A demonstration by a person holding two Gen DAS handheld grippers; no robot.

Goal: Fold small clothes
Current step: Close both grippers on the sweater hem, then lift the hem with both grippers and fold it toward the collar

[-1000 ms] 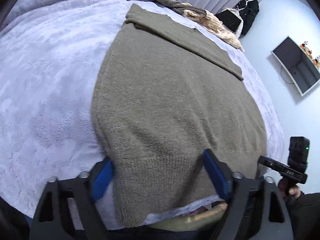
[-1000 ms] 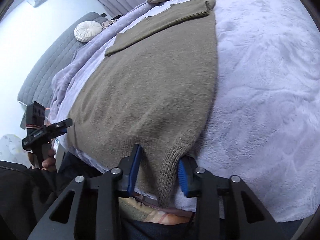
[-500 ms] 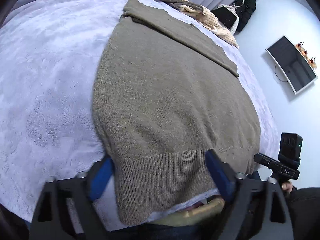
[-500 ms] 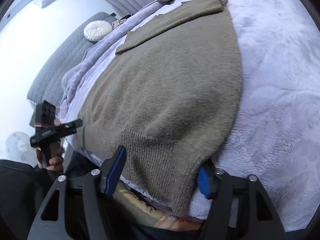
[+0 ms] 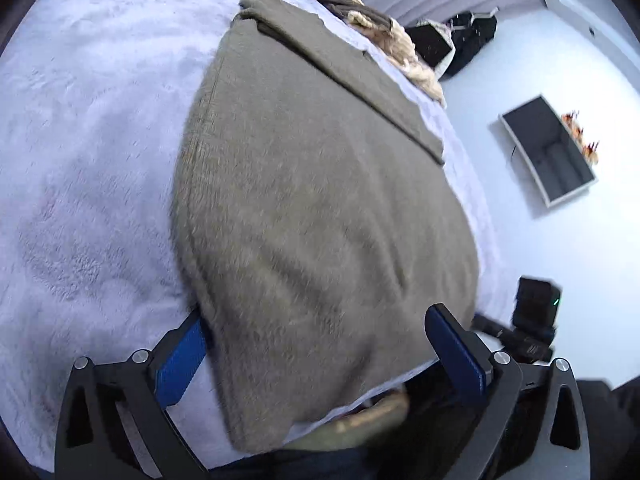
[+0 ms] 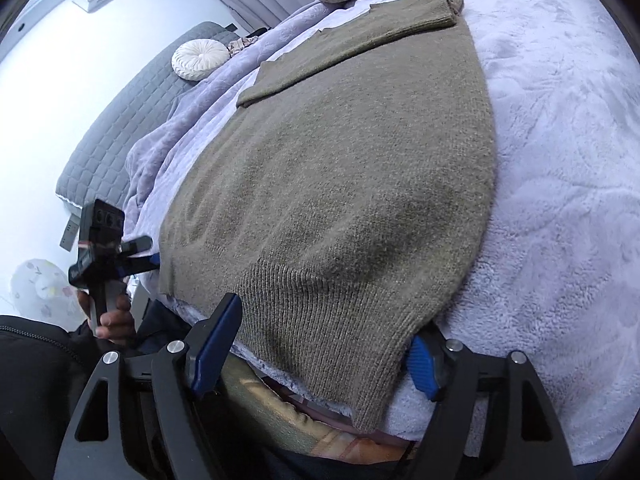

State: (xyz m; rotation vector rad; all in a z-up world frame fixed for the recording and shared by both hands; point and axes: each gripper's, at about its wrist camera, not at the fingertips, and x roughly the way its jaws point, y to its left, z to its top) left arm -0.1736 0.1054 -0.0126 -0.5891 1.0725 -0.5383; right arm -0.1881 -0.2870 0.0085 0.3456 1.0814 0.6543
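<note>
An olive-green knit sweater point(image 5: 320, 200) lies flat on the lavender bed cover point(image 5: 80, 140), with a sleeve folded across its far end. It also shows in the right wrist view point(image 6: 352, 184). My left gripper point(image 5: 320, 356) is open, its blue pads either side of the sweater's near left hem corner. My right gripper point(image 6: 324, 340) is open, its pads straddling the ribbed hem at the near right corner. Neither holds cloth. The left gripper point(image 6: 120, 256) also shows in the right wrist view, at the sweater's other corner.
A pile of beige and brown clothes point(image 5: 384, 40) lies at the far end of the bed. A round white cushion point(image 6: 198, 58) sits on a grey quilted headboard point(image 6: 120, 132). A wall screen point(image 5: 548, 152) hangs to the right. The bed edge is right under both grippers.
My right gripper has opened wide and let go of the hem corner. Both grippers have shifted slightly along the hem; the sweater lies flatter at its near edge.
</note>
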